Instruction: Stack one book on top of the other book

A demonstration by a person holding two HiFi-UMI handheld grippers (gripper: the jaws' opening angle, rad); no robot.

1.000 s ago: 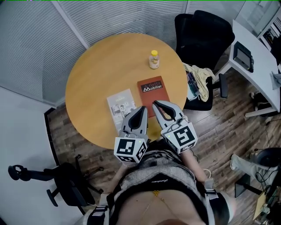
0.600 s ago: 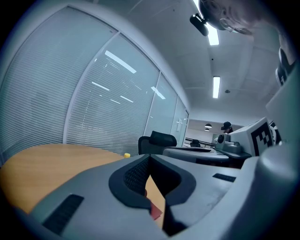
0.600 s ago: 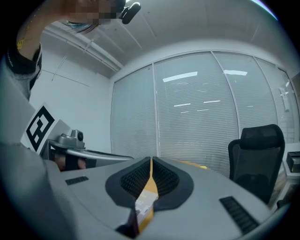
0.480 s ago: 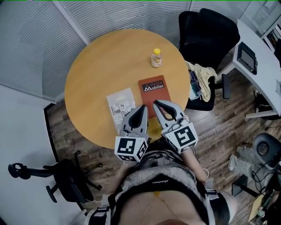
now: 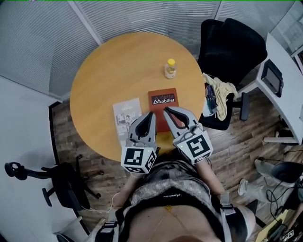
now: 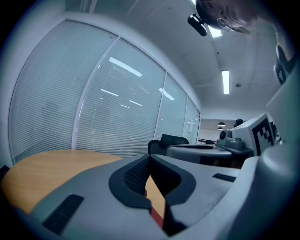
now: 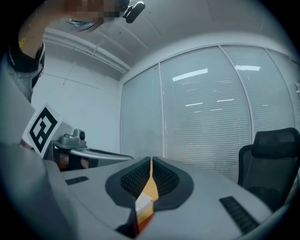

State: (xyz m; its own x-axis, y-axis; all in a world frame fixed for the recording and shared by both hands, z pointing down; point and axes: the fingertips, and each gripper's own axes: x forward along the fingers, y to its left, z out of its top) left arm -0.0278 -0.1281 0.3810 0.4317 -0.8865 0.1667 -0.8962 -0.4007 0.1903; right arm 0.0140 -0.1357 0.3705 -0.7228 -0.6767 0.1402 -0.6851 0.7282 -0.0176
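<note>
Table (image 5: 113, 71) round, wooden; red book (image 5: 162, 97); blinds (image 5: 38, 42), perhaps glazed.

office, round mtg table (image 5: 118, 71), swivel chair (image 5: 232, 47), blinds (image 5: 142, 14) on glass walls, desk (image 5: 291, 104)

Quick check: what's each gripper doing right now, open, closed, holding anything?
Left gripper: closed, holding nothing.
Right gripper: closed, holding nothing.
</note>
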